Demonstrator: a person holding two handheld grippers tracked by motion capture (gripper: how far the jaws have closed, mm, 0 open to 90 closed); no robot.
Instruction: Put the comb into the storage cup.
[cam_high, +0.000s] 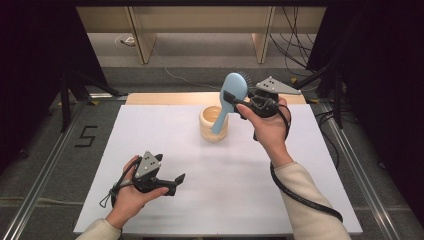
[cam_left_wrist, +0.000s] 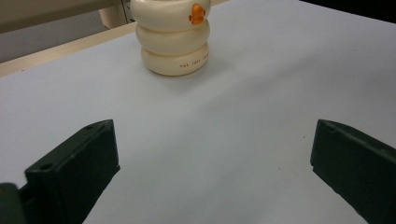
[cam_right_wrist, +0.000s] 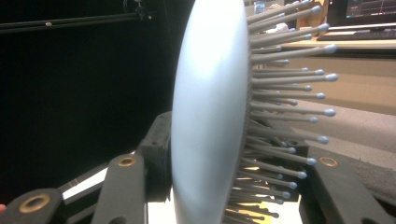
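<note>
The right gripper (cam_high: 239, 101) is raised above the far half of the white table (cam_high: 165, 145), right of centre. Its jaws are clamped on the head of a light blue hairbrush (cam_high: 231, 95). In the right gripper view the brush head (cam_right_wrist: 210, 112) stands edge-on between the two black jaws, smooth back to the left and bristles (cam_right_wrist: 285, 98) pointing right.

In the high view the brush is tilted: the head is up and to the far right, and the handle slopes down to the near left. The lower end of the handle sits inside the opening of a cream holder (cam_high: 214, 123). Whether the handle touches the holder's wall or floor cannot be told.

The holder stands upright on the table, slightly far of centre. In the left gripper view it (cam_left_wrist: 173, 39) appears as a stack of rounded rings with a small orange mark on the upper ring and a line of small print on the lowest ring.

The left gripper (cam_high: 172, 181) is held low over the near left part of the table, well apart from the holder. Its jaws stand wide, with nothing between them.
</note>
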